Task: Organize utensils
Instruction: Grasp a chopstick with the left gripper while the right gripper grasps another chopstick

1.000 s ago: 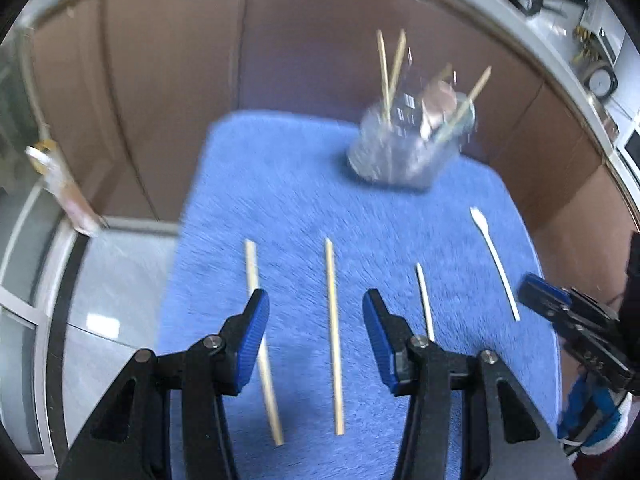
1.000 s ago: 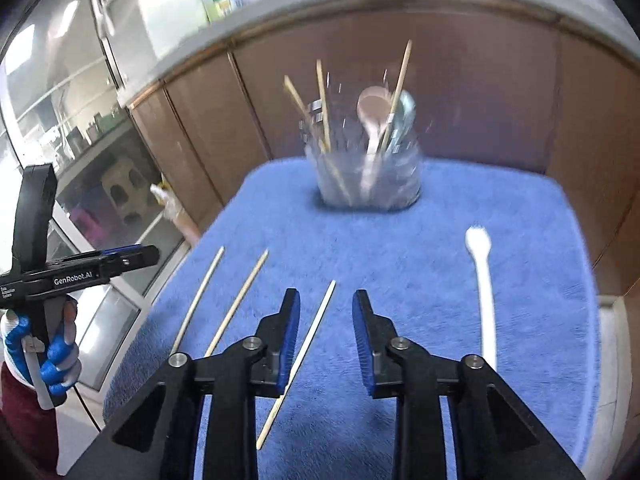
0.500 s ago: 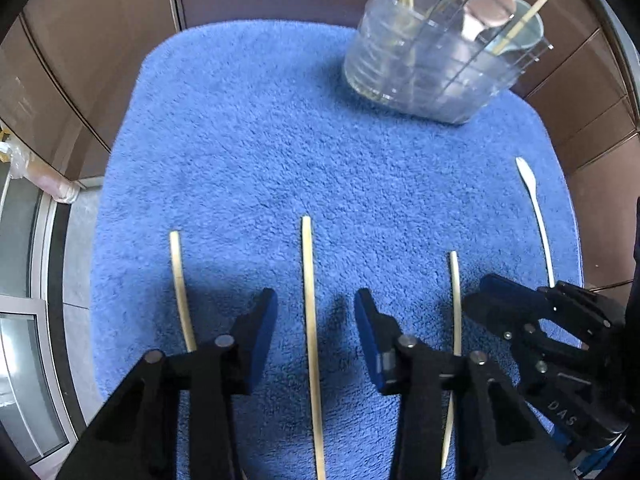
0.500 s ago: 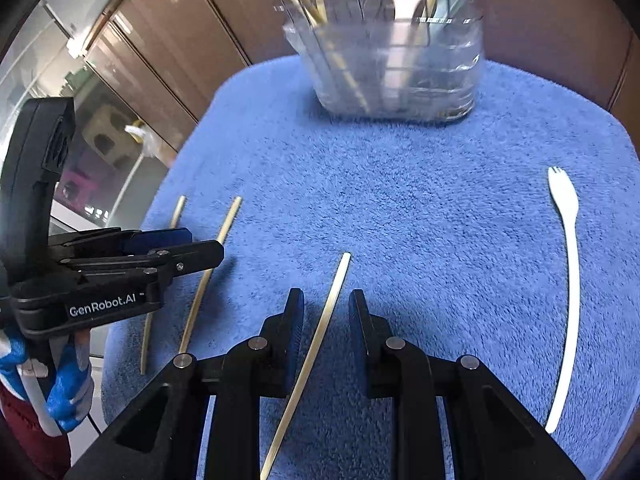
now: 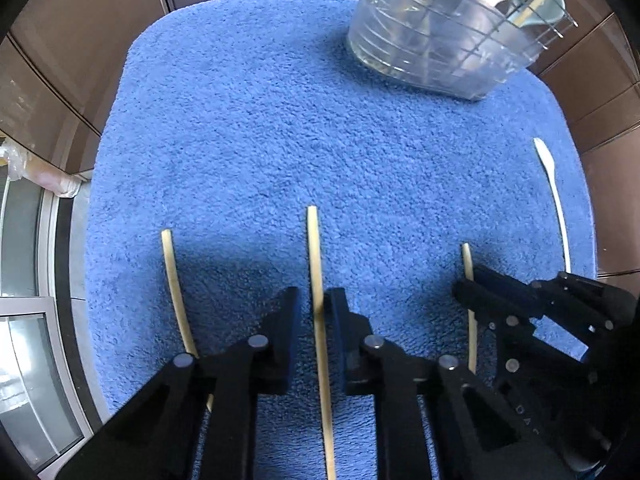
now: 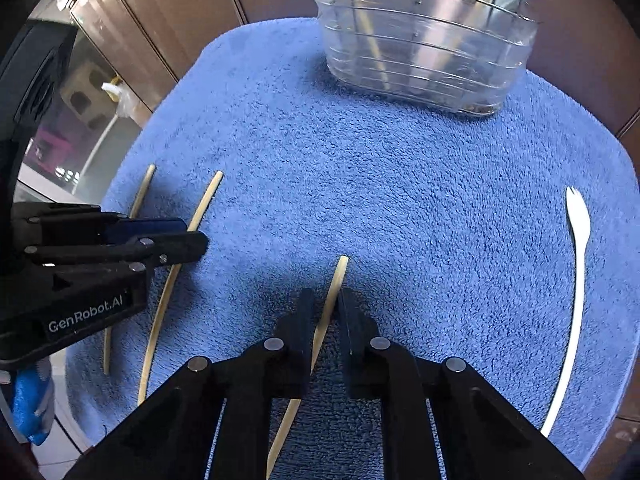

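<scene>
- My left claw (image 5: pixel 314 308) has just been closing and now grips the middle pale wooden chopstick (image 5: pixel 316 248).
- My right claw (image 6: pixel 326 308), likewise closing, pinches the right one (image 6: pixel 338 276).
- Near me on the blue towel (image 5: pixel 280 120): three chopsticks and one white plastic fork (image 6: pixel 578 240) at far right.
- The clear wire-framed holder (image 6: pixel 420 40), far side, already holds several utensils; I can't count them. Four remain, I judge.

Utensil holder (image 5: pixel 440 40) top cropped; left chopstick (image 5: pixel 176 292) end hidden.

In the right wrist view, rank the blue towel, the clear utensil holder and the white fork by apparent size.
1. blue towel
2. clear utensil holder
3. white fork, long but very thin
</scene>
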`<state>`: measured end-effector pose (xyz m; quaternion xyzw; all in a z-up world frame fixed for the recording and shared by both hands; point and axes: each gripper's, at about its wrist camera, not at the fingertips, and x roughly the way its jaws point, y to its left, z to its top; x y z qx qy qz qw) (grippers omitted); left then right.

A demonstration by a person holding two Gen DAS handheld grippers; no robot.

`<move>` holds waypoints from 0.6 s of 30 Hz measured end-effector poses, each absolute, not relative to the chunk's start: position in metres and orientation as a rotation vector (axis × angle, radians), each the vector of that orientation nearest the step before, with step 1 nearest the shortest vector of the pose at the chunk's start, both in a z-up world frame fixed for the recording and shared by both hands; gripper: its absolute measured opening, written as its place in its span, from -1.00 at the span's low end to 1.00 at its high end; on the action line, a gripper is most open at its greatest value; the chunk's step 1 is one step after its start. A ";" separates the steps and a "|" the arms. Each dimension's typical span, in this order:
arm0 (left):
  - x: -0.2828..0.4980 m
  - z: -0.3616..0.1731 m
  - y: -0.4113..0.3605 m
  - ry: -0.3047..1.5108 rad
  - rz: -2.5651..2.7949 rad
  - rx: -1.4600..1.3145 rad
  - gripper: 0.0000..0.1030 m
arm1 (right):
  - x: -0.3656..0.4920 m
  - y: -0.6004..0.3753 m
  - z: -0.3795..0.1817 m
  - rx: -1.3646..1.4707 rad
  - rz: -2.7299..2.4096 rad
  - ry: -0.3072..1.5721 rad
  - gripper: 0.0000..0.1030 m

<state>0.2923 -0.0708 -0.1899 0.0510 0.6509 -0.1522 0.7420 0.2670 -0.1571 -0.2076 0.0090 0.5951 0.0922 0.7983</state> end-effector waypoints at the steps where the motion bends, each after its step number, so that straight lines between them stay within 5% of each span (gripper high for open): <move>1: 0.292 -0.190 -0.072 1.424 -0.329 0.116 -0.79 | 0.268 -0.155 -0.208 0.011 0.196 1.279 -0.80; 18: 0.269 -0.160 -0.071 1.329 -0.301 0.064 -0.91 | 0.252 -0.158 -0.185 0.077 0.257 1.201 -0.91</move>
